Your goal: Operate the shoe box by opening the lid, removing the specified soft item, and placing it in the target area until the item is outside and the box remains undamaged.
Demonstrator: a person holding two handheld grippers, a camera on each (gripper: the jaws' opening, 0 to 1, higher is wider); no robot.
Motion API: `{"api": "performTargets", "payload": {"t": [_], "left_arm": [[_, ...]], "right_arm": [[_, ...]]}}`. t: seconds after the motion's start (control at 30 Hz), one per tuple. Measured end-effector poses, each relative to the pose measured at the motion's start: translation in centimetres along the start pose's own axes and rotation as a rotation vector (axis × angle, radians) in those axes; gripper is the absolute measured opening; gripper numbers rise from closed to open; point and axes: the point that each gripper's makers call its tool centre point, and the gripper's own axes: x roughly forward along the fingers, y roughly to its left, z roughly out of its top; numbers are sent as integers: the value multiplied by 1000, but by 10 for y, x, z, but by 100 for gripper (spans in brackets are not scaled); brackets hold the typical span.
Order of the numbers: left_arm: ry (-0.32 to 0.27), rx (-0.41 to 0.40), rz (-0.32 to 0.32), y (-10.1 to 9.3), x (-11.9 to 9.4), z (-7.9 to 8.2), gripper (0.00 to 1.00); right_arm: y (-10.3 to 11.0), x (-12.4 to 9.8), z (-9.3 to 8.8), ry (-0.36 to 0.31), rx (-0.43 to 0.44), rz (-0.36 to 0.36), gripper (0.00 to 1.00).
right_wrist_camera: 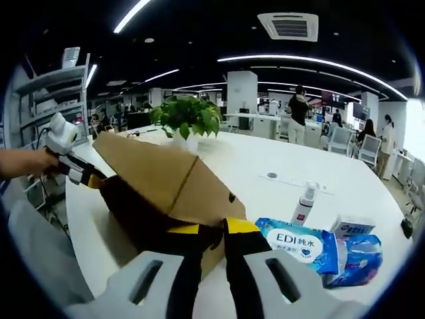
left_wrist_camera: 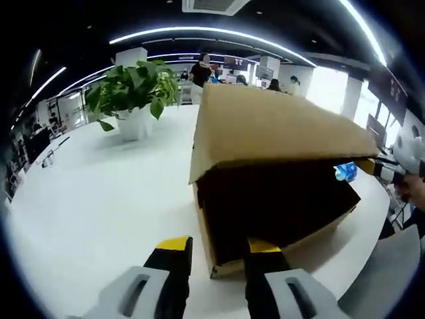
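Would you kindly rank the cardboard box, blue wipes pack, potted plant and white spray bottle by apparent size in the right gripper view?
1. Cardboard box, nearest the camera.
2. Blue wipes pack and potted plant: too alike to rank.
3. White spray bottle.

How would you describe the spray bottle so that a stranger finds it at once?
On the white table, look beside the cardboard box, just behind the blue wipes pack. The spray bottle stands upright there, the only slim white thing among flat packets.
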Motion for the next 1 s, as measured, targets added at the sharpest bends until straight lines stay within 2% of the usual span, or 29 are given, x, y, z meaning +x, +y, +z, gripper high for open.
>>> {"api": "performTargets", "payload": {"t": [0.3,0.43,0.57,1.0], "left_arm": [[-30,41,-27,-6,-9,7,41],[-55,59,-55,-10,-12,12,45],[-54,91,-73,-14,-12,13,51],[-78,162,-119,-20,-17,21,57]], "right_arm": [[13,-3,-9,4,-79,55,18],[17,-6,-11,-5,-86,85,22],[20,-8,-14,2,-99,101,23],[33,-12,-21,14,-105,158,32]]}}
